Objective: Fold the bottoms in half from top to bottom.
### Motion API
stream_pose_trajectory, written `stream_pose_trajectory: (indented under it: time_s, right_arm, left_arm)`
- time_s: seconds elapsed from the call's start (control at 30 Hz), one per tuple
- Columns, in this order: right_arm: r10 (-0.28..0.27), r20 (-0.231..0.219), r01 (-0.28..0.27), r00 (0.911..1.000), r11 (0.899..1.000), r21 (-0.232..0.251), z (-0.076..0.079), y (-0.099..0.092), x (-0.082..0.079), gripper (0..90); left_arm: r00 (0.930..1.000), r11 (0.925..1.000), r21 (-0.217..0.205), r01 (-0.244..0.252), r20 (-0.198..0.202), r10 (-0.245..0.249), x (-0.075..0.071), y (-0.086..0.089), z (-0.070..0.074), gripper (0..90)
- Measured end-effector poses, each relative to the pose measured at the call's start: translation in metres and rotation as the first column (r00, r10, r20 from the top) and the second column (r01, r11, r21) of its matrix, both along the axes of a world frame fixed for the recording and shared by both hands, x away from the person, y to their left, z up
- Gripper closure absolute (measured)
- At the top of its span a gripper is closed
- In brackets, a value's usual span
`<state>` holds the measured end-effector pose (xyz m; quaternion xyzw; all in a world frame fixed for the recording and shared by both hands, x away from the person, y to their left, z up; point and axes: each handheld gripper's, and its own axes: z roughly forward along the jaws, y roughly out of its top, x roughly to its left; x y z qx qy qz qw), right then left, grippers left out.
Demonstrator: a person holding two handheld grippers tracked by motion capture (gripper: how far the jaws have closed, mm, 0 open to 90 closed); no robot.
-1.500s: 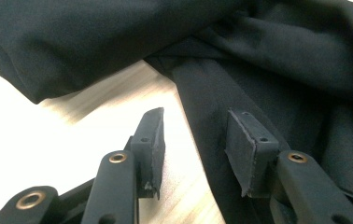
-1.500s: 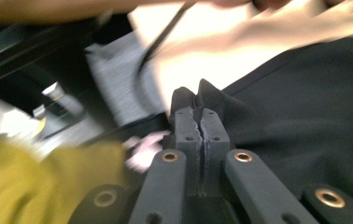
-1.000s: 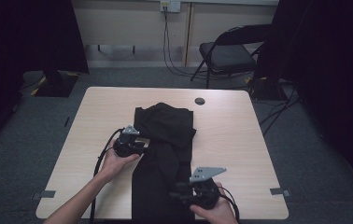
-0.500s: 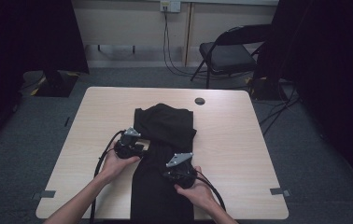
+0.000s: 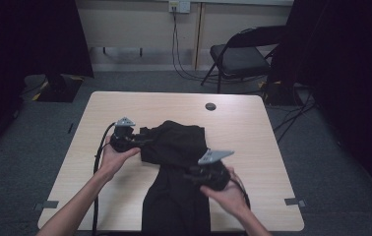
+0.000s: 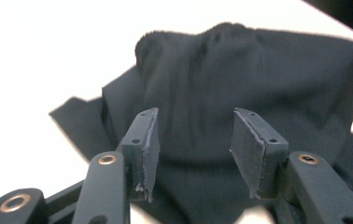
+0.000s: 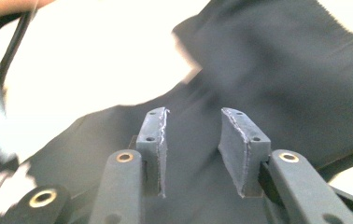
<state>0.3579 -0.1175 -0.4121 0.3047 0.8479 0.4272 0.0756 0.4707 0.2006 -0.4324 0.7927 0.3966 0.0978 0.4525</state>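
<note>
Lying folded at the middle of the table point(image 5: 253, 132), the black garment point(image 5: 176, 147) has both grippers over it: left gripper point(image 6: 193, 149) and right gripper point(image 7: 193, 149), jaws just opening, spread apart, nothing pinched.

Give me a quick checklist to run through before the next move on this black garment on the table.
1. Left gripper free of cloth: ok; its jaws have just been opening, pads apart, nothing pinched between them.
2. Right gripper free of cloth: ok; pads apart over the fabric, no fold caught.
3. Black garment fully on the table: not ok; its near end runs over the near edge.
4. Fold lying flat: not ok; the far part is bunched and wrinkled.
5. Round black grommet clear of the garment: ok; it lies apart, farther back.
6. Cables clear of the cloth: cannot tell.
</note>
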Motion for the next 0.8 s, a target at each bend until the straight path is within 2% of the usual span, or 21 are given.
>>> stream_pose_trajectory:
  time_s: [0.03,0.07,0.1,0.13,0.17,0.2,0.23,0.27,0.33,0.37,0.4,0.43,0.47,0.5,0.53,0.57,0.6,0.67,0.73,0.8]
  right_arm:
    - [-0.030,0.017,0.029,0.9994,0.999,0.018,0.007,-0.004,0.013,61.2]
    - [-0.057,0.043,0.056,0.9974,0.998,0.019,0.013,-0.007,0.032,60.7]
    - [-0.081,0.059,0.081,0.9949,0.997,0.013,0.016,-0.008,0.043,60.6]
    - [-0.125,0.063,0.124,0.9902,0.992,0.011,0.017,-0.010,0.064,59.2]
    - [-0.142,0.055,0.141,0.9884,0.990,0.010,0.016,-0.010,0.076,58.7]
    - [-0.180,0.064,0.181,0.9816,0.983,-0.013,0.012,-0.009,0.095,57.6]
    - [-0.212,0.052,0.214,0.9759,0.977,-0.024,0.008,-0.009,0.110,55.7]
    - [-0.232,0.020,0.233,0.9724,0.972,-0.022,0.002,-0.009,0.123,55.6]
    - [-0.278,0.000,0.277,0.9607,0.959,-0.051,-0.010,-0.008,0.141,51.0]
    - [-0.292,-0.009,0.290,0.9565,0.954,-0.069,-0.016,-0.006,0.148,49.9]
    - [-0.312,0.009,0.312,0.9499,0.944,-0.104,-0.024,-0.003,0.154,50.1]
    - [-0.322,0.019,0.322,0.9466,0.940,-0.116,-0.031,-0.002,0.158,49.7]
    - [-0.323,-0.009,0.320,0.9464,0.942,-0.099,-0.037,-0.001,0.163,48.0]
    - [-0.328,-0.023,0.325,0.9442,0.941,-0.094,-0.042,0.000,0.166,46.5]
    - [-0.339,-0.030,0.334,0.9405,0.936,-0.109,-0.050,0.001,0.169,42.3]
    - [-0.326,-0.053,0.319,0.9438,0.941,-0.108,-0.056,0.002,0.170,40.9]
    - [-0.322,-0.052,0.315,0.9454,0.943,-0.109,-0.060,0.004,0.170,38.9]
    - [-0.310,-0.067,0.303,0.9482,0.947,-0.106,-0.066,0.006,0.169,34.6]
    - [-0.308,-0.069,0.300,0.9489,0.948,-0.108,-0.068,0.008,0.168,34.9]
    - [-0.321,-0.109,0.312,0.9406,0.945,-0.092,-0.072,0.007,0.169,34.8]
  left_arm:
    - [1.0000,1.0000,-0.006,-0.001,0.009,0.001,0.007,-0.003,0.005,51.3]
    - [0.9999,1.0000,-0.006,-0.005,0.015,0.006,0.011,-0.005,0.007,51.0]
    - [0.9998,0.9999,-0.009,-0.005,0.018,0.005,0.020,-0.008,0.011,50.8]
    - [0.9998,0.9999,-0.012,-0.008,0.017,0.008,0.025,-0.010,0.012,50.7]
    - [0.9995,0.9997,-0.012,-0.020,0.026,0.020,0.034,-0.013,0.012,50.7]
    - [0.9994,0.9994,-0.017,-0.029,0.018,0.029,0.041,-0.015,0.011,50.7]
    - [0.9994,0.9992,-0.020,-0.036,0.000,0.036,0.047,-0.017,0.007,50.8]
    - [0.9990,0.9990,-0.019,-0.040,-0.020,0.040,0.053,-0.018,0.002,50.7]
    - [0.9982,0.9991,-0.009,-0.042,-0.044,0.042,0.060,-0.021,-0.007,50.7]
    - [0.9972,0.9992,-0.014,-0.038,-0.065,0.037,0.063,-0.025,-0.015,51.1]
    - [0.9953,0.9994,-0.023,-0.027,-0.094,0.024,0.065,-0.028,-0.020,51.6]
    - [0.9924,0.9998,-0.018,0.000,-0.123,-0.002,0.066,-0.033,-0.026,51.7]
    - [0.9920,0.9997,0.026,0.005,-0.126,-0.002,0.066,-0.038,-0.029,53.8]
    - [0.9940,0.9946,0.103,-0.005,-0.108,0.016,0.063,-0.046,-0.034,55.6]
    - [0.9936,0.9943,0.104,0.021,-0.112,-0.009,0.062,-0.048,-0.038,58.7]
    - [0.9938,0.9934,0.111,0.030,-0.110,-0.018,0.060,-0.051,-0.042,59.8]
    - [0.9939,0.9903,0.131,0.047,-0.105,-0.034,0.060,-0.051,-0.043,59.6]
    - [0.9923,0.9948,0.093,0.043,-0.120,-0.031,0.061,-0.045,-0.047,60.0]
    - [0.9895,0.9967,0.072,0.035,-0.143,-0.025,0.062,-0.042,-0.050,59.5]
    - [0.9871,0.9985,0.051,0.020,-0.160,-0.012,0.063,-0.040,-0.051,56.3]
